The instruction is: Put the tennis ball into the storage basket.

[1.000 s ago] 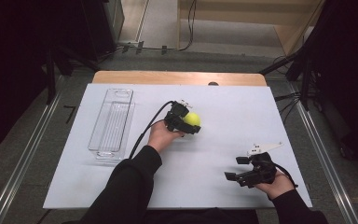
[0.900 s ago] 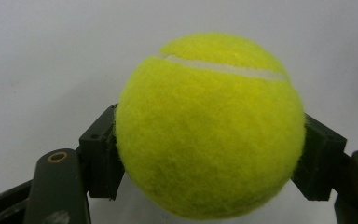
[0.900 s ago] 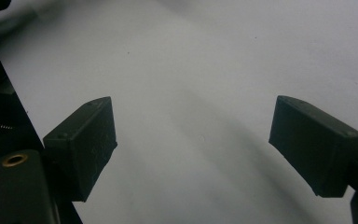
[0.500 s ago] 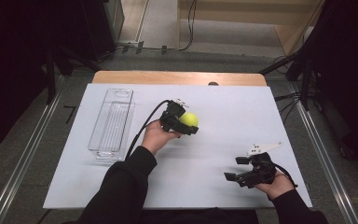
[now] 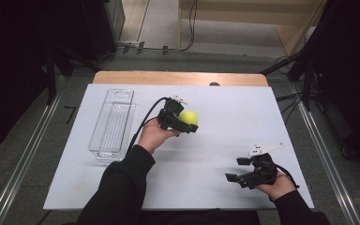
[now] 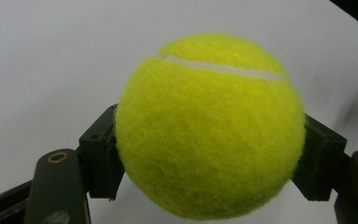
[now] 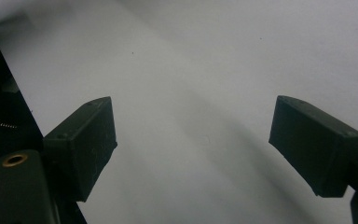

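Left tool (image 5: 187,123) clamped on tennis ball (image 5: 188,117) above white board (image 5: 225,108) | right tool (image 5: 236,169) jaws apart, nothing between

One tennis ball (image 5: 188,117), one clear plastic tray (image 5: 112,123), two grippers and one white board (image 5: 225,140).

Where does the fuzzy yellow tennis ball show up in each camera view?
High view: the fuzzy yellow tennis ball sits left of centre, clamped in the left claw.
Left gripper view: the ball sits at the centre, between the black jaws.
Right gripper view: no ball in it.
Shared landmark: the white tabletop.
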Motion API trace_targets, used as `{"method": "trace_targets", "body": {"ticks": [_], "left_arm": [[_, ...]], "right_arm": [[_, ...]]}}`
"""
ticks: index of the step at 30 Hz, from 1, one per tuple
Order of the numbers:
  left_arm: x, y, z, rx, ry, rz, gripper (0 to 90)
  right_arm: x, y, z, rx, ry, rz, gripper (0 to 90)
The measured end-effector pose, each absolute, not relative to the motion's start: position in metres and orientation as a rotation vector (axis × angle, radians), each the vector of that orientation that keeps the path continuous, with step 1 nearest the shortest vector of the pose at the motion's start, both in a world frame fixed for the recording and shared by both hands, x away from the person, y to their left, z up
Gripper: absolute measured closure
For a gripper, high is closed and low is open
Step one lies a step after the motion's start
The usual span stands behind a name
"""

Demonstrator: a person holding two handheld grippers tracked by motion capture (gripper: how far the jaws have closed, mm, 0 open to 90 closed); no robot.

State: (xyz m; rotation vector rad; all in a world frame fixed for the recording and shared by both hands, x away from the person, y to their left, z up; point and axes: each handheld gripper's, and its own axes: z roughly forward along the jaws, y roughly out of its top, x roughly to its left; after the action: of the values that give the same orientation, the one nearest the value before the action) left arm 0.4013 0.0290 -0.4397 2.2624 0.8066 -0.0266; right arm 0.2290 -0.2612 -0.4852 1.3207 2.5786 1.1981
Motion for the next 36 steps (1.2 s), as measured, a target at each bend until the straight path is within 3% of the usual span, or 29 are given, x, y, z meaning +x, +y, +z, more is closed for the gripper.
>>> {"method": "trace_targets", "body": {"ticks": [36], "left_arm": [[0.401, 0.046, -0.398, 2.273, 0.787, -0.034, 26.5]], "right_arm": [[0.229, -0.261, -0.485, 1.319, 2.579, 1.198, 12.6]]}}
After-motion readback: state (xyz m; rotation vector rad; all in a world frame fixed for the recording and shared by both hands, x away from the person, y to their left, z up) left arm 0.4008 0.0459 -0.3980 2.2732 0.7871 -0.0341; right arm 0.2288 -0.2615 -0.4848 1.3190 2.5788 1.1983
